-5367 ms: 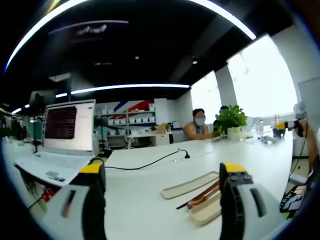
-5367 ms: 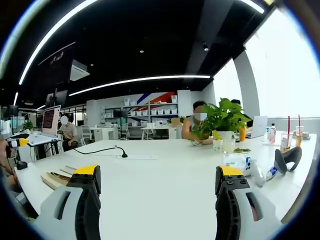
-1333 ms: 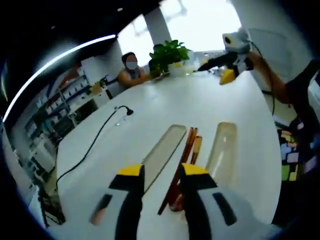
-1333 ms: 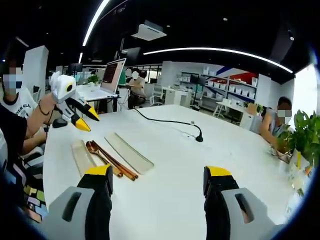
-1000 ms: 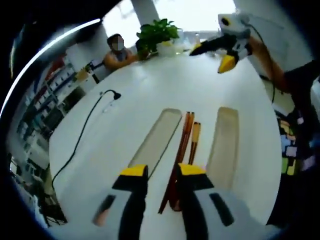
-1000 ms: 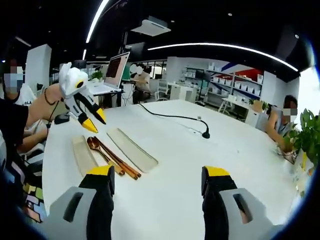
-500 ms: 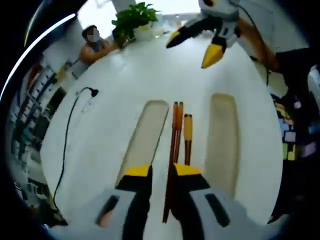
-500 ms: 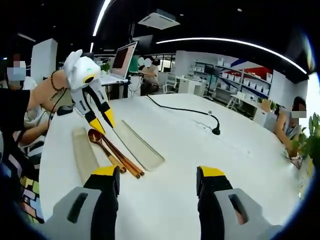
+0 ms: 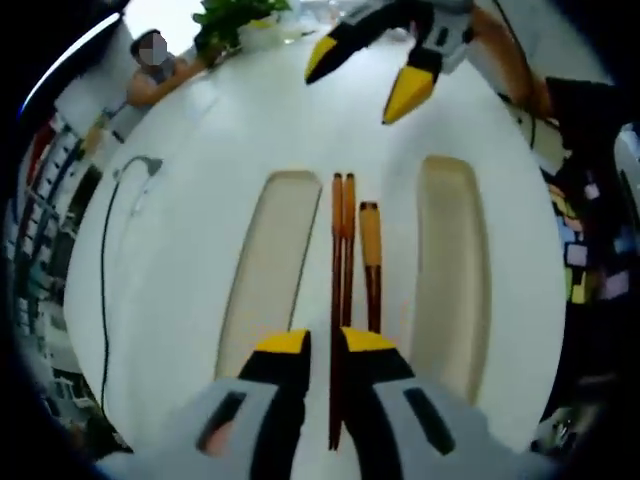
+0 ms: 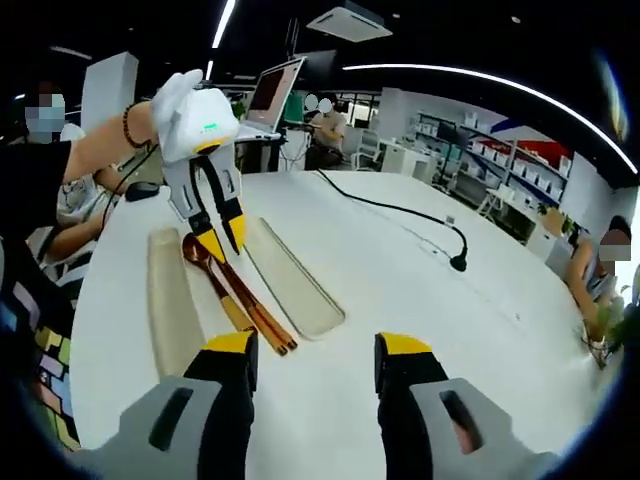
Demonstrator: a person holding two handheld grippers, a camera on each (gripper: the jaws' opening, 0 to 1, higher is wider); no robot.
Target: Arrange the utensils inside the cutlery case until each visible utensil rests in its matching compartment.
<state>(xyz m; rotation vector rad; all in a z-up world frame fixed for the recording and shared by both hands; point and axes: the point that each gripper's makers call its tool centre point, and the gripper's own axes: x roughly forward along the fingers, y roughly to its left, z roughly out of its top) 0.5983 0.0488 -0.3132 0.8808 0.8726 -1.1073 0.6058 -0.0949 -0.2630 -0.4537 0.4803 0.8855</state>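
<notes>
Two beige cutlery case halves lie side by side on the white table, one on the left [image 9: 265, 265] and one on the right [image 9: 450, 270]. Between them lie brown chopsticks [image 9: 340, 235] and a wooden spoon [image 9: 370, 265]. My left gripper [image 9: 325, 342] is low over the near end of the chopsticks, its jaws shut against both sides of them. In the right gripper view the left gripper [image 10: 224, 238] points down at the spoon [image 10: 200, 262] and chopsticks [image 10: 258, 312], between the case halves [image 10: 172, 300] [image 10: 295, 280]. My right gripper [image 10: 316, 347] hovers open and holds nothing. It also shows as the right gripper [image 9: 365, 75] beyond the case.
A black cable [image 10: 400, 215] with a plug runs over the table beyond the case. A laptop [image 10: 275, 95] stands at the far end. People sit around the table, and a plant [image 9: 235, 15] stands at its far edge. The near table edge [image 10: 80, 330] is close.
My left gripper has come down over the chopsticks and its jaws have narrowed onto them. The right gripper has drawn nearer to the case, and its jaws stand a little closer together.
</notes>
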